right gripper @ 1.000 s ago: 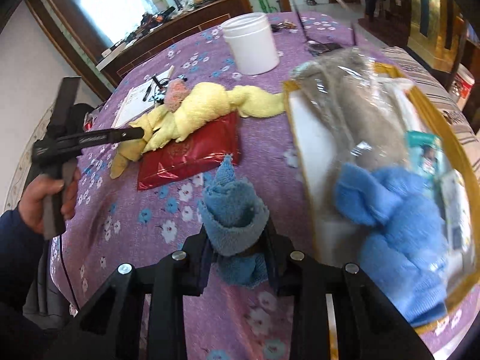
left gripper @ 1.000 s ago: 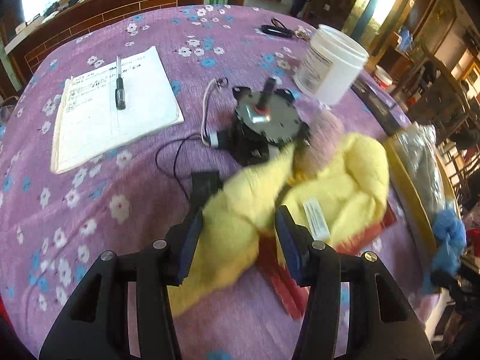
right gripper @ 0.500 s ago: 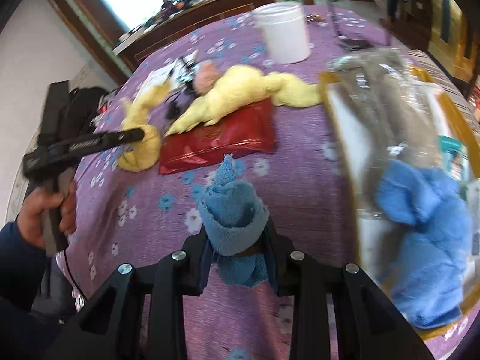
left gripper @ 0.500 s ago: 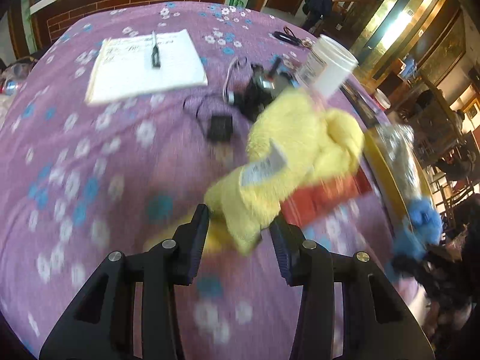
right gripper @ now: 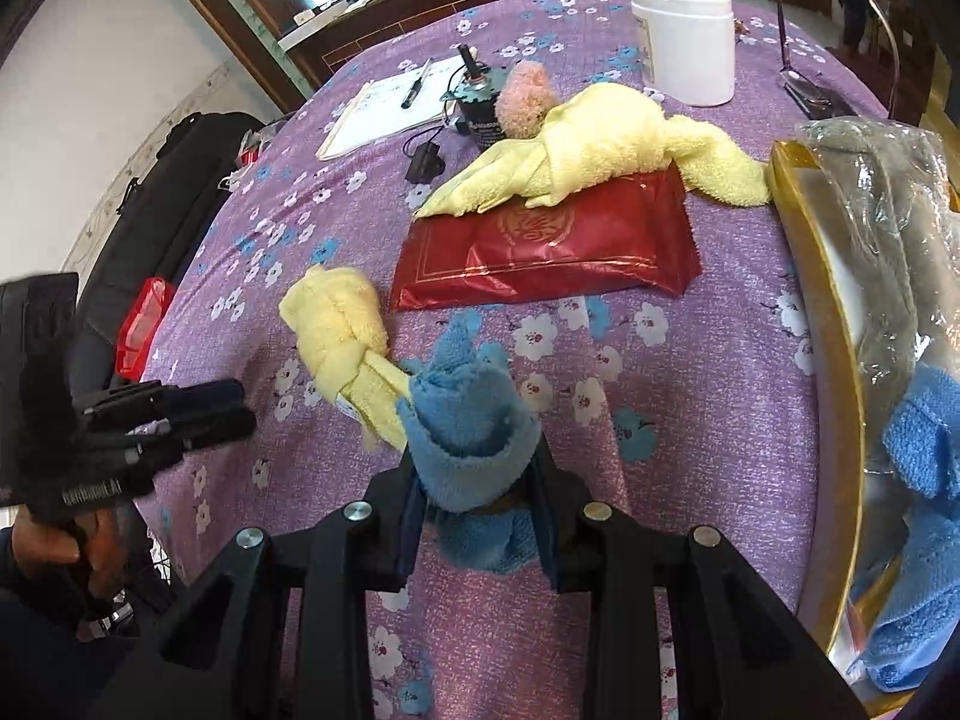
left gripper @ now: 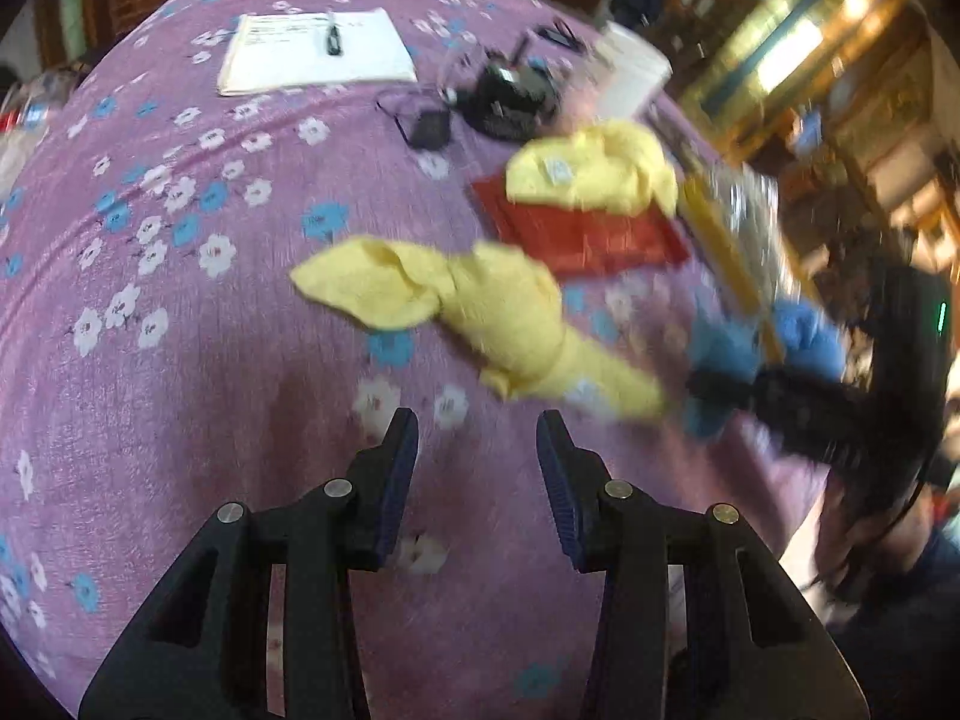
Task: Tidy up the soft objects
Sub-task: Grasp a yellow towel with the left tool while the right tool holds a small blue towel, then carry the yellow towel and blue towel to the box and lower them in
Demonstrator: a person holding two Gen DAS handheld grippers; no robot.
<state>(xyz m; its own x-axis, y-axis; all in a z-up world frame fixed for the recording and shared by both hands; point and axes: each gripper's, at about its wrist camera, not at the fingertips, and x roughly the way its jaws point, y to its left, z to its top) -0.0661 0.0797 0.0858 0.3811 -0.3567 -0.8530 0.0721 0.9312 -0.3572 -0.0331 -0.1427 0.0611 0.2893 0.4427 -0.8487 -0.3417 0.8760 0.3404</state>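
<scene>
Since a second ago, the small yellow cloth (left gripper: 480,312) has left the left tongs (left gripper: 477,468); it was between their fingers then and now lies loose on the counter (left gripper: 180,360), mid-frame in the left wrist view, with the tongs empty and parted just below it. Right tongs (right gripper: 477,504) have carried their load leftward, closer to that cloth.

Largest first:
- Counter under a purple flowered spread fills both views.
- Gold-rimmed tray (right gripper: 840,396) at the right edge of the right wrist view. It already holds a grey bundle in clear plastic (right gripper: 888,228) and a blue towel (right gripper: 924,540) at lower right. That looks like the collecting place, so part of the sorting seems done.
- Large yellow towel (right gripper: 600,150) lies upper centre, draped partly over a red packet (right gripper: 540,252); a pink fuzzy thing (right gripper: 525,102) sits against its upper left end. Neither has been gathered.
- White tub (right gripper: 684,42), notebook with pen (right gripper: 390,108) and a dark motor-like gadget (right gripper: 474,102) toward the top. None are soft, so probably not part of the job.
- Small yellow cloth, left of centre, out on the counter and touching or just beside the blue roll.
- Small blue rolled cloth (right gripper: 468,420), bottom centre, clenched in the right tongs, not yet in the tray.

Judgement: roughly midway. Left to do: the held blue roll, the small yellow cloth, the big yellow towel, the pink thing.
</scene>
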